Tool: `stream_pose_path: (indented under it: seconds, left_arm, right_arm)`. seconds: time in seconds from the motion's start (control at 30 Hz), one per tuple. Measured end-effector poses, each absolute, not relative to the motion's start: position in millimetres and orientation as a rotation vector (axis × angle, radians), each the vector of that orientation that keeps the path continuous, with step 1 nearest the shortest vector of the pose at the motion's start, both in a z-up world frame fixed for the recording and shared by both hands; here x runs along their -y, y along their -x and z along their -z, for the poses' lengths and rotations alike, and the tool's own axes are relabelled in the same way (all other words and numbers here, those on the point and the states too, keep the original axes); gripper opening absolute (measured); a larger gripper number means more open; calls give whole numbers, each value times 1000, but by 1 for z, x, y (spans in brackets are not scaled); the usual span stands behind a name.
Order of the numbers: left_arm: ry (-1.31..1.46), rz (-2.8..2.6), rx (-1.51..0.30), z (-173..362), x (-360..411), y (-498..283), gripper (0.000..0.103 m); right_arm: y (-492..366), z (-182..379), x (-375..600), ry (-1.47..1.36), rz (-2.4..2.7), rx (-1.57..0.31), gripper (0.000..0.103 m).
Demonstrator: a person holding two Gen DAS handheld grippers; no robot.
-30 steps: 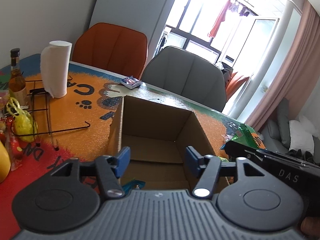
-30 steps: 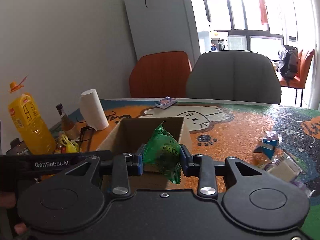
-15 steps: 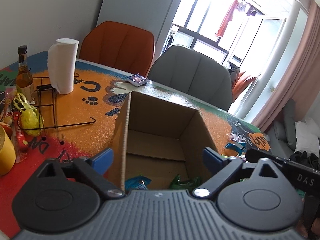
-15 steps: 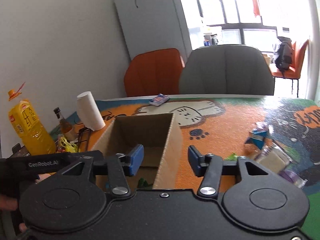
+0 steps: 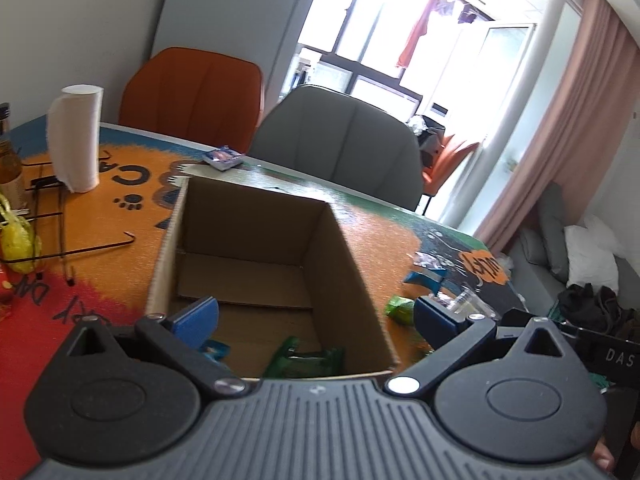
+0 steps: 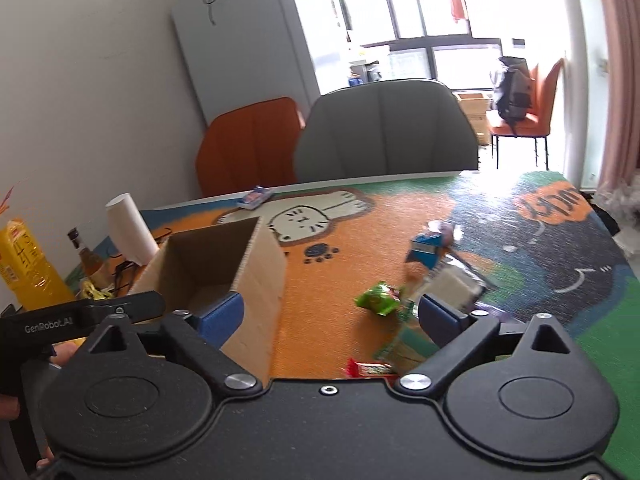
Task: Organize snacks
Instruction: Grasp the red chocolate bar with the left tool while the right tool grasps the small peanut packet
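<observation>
The left gripper (image 5: 316,316) stands wide, its jaws opening, with nothing pressed between the blue pads (image 5: 198,314); the near right wall of the cardboard box (image 5: 256,216) falls between them without contact that can be confirmed. The box sits open-topped on the printed tabletop (image 5: 100,220). Inside it, at the near end, lie a dark green snack packet (image 5: 304,360) and a blue packet (image 5: 216,350), the latter partly hidden behind the left pad. The right gripper (image 6: 330,314) is likewise spread and opening, empty, held over the tabletop to the right of the box. Ahead of it, loose on the tabletop, lie a light green snack packet (image 6: 378,300), a red-wrapped snack (image 6: 368,368), a blue carton (image 6: 426,250) and a silver pouch (image 6: 456,284), grouped close together and blurred. A paper towel roll (image 5: 76,138) stands upright beyond the box on the left; a small blue pack (image 5: 222,158) lies near the far table edge.
</observation>
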State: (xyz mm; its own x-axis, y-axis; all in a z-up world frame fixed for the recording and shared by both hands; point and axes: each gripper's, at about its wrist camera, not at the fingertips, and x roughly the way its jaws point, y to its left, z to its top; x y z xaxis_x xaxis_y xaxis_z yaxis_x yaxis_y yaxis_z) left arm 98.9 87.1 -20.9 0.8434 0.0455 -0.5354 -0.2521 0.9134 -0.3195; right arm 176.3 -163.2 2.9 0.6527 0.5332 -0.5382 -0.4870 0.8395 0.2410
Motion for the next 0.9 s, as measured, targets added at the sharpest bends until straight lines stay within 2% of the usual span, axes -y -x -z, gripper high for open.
stream_pose_path:
  seconds: [0.43, 0.7, 0.9]
  left_arm:
    - [344, -45, -589, 24, -42, -114, 103]
    - [329, 25, -570, 27, -18, -120, 100]
    - [323, 85, -579, 33, -1, -127, 84]
  right_arm:
    - [-176, 9, 203, -100, -514, -647, 97]
    - [-181, 19, 225, -117, -492, -671, 82]
    - [-185, 33, 236, -129, -493, -709, 68]
